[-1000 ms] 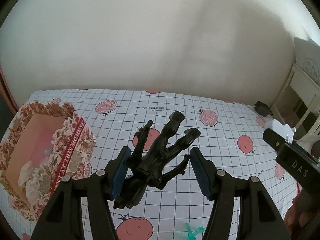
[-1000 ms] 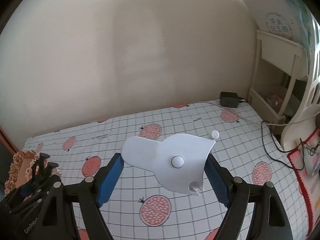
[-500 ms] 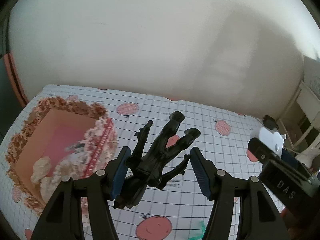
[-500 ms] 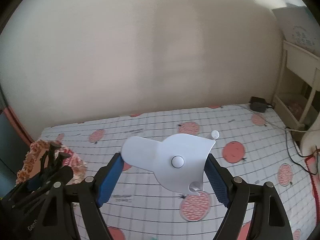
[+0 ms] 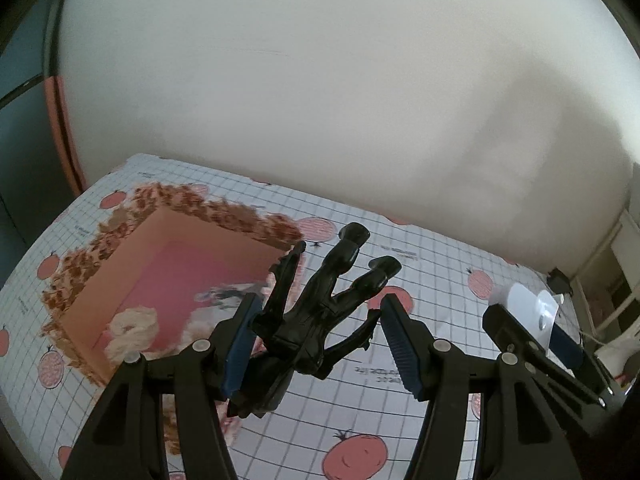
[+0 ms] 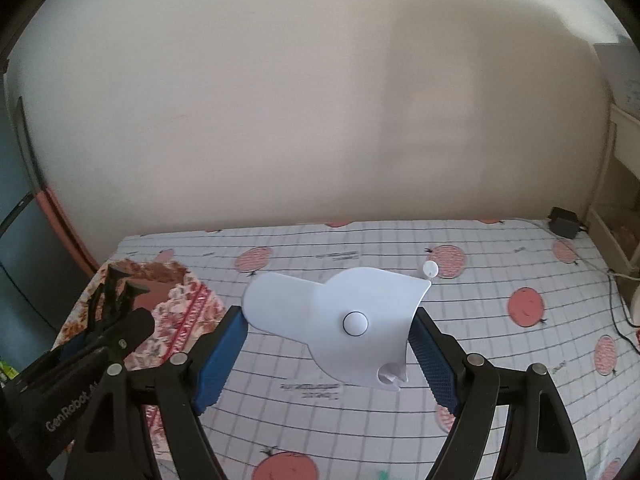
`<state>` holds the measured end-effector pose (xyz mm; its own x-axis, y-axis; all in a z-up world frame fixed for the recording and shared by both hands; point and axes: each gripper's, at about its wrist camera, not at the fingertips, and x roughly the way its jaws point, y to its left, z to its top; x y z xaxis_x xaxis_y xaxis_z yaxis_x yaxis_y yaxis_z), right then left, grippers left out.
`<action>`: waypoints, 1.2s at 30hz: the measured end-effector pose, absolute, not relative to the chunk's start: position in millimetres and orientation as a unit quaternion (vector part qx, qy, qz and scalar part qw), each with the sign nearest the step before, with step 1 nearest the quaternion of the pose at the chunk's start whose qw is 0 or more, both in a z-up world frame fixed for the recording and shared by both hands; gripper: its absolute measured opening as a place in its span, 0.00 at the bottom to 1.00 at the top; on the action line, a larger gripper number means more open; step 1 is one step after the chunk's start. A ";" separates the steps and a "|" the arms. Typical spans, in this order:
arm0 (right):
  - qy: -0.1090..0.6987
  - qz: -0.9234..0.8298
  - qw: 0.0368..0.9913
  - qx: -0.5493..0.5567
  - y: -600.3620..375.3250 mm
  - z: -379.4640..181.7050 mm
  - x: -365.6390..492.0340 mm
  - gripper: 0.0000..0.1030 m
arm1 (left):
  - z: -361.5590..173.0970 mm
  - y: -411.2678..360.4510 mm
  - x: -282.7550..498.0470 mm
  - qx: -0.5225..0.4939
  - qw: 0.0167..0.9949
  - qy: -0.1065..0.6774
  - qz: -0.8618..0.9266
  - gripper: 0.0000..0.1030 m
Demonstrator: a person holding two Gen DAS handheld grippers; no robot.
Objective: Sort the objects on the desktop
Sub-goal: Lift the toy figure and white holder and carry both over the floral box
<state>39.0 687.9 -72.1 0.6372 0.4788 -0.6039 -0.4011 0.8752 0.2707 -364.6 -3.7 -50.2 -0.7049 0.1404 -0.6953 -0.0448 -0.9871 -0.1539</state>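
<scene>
Two tongs, each loaded. Left tongs (image 5: 316,344) clamp black toy figure (image 5: 308,320), legs pointing up, held in air just beside open floral box (image 5: 132,240) at table's left end. Right tongs (image 6: 326,354) grip flat white plastic piece (image 6: 340,316), raised above checked tomato-print tablecloth (image 6: 500,340). Black charger (image 6: 564,222) at far right table edge, near wall.

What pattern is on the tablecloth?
A grid with red tomatoes on the tablecloth, clearest in the right wrist view.
</scene>
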 end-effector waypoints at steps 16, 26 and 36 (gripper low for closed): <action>0.343 0.282 0.895 0.037 742.8 -61.0 12.8 0.81 | -51.7 -69.3 -357.5 -0.377 -0.030 -0.109 0.919 0.61; 0.336 0.293 0.895 0.014 776.6 -51.4 3.7 0.81 | -57.0 -112.9 -353.0 -0.370 -0.072 -0.140 0.915 0.61; 0.334 0.307 0.891 -0.008 808.7 -43.2 -9.4 0.81 | -52.9 -139.4 -338.1 -0.361 -0.100 -0.169 0.912 0.61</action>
<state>-9.4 808.7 -43.2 0.5888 0.5417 -0.5999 -0.5526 0.8114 0.1903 -338.1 -139.4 -52.9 -0.7193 -0.0605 -0.6920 0.3045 -0.9228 -0.2359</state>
